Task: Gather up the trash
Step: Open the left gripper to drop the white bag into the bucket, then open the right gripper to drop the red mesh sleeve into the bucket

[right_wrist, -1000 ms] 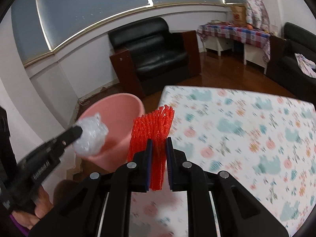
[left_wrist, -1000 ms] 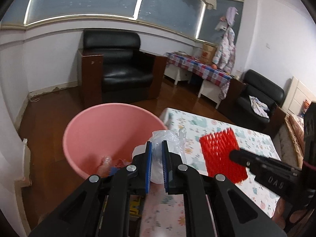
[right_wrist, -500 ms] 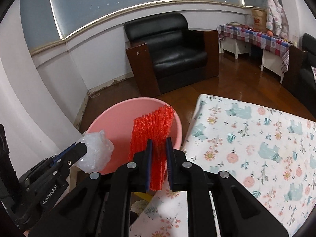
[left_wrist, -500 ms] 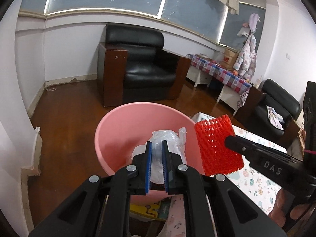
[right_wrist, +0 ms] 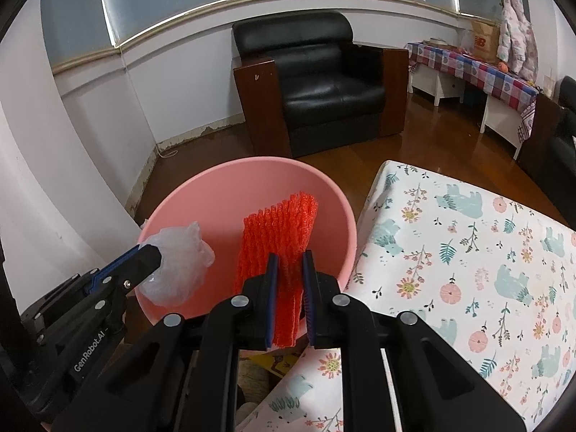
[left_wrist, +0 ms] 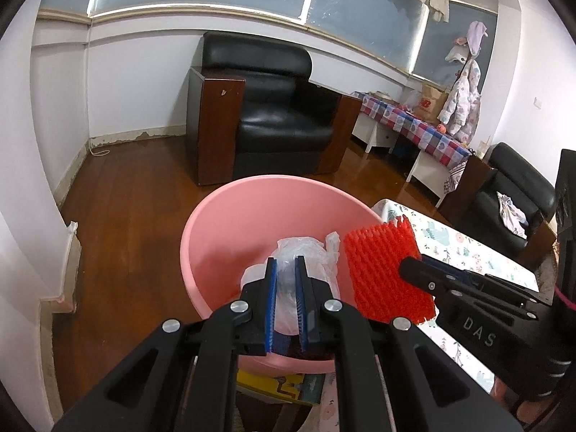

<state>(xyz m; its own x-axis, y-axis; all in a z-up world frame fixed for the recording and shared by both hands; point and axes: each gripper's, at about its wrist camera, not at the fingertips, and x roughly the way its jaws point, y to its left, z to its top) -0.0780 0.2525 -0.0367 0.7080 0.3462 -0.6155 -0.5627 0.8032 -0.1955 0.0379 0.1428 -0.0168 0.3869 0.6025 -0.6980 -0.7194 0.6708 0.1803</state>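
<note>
My left gripper [left_wrist: 285, 270] is shut on a crumpled clear plastic bag [left_wrist: 309, 252] and holds it over the pink bin [left_wrist: 223, 216]. The bag also shows in the right wrist view [right_wrist: 180, 270]. My right gripper [right_wrist: 289, 262] is shut on a red foam net sleeve [right_wrist: 280, 230] and holds it over the pink bin [right_wrist: 201, 208] as well. In the left wrist view the red sleeve [left_wrist: 381, 270] hangs at the bin's right rim, beside the bag.
A table with a floral cloth [right_wrist: 468, 252] stands right of the bin. A black armchair [left_wrist: 273, 115] is behind it on the wooden floor. A side table with a checked cloth [left_wrist: 414, 126] and a second black chair [left_wrist: 511, 190] are at the far right.
Both grippers have moved left from over the table to over the pink bin, each still holding its item. The bin now sits directly below both.
</note>
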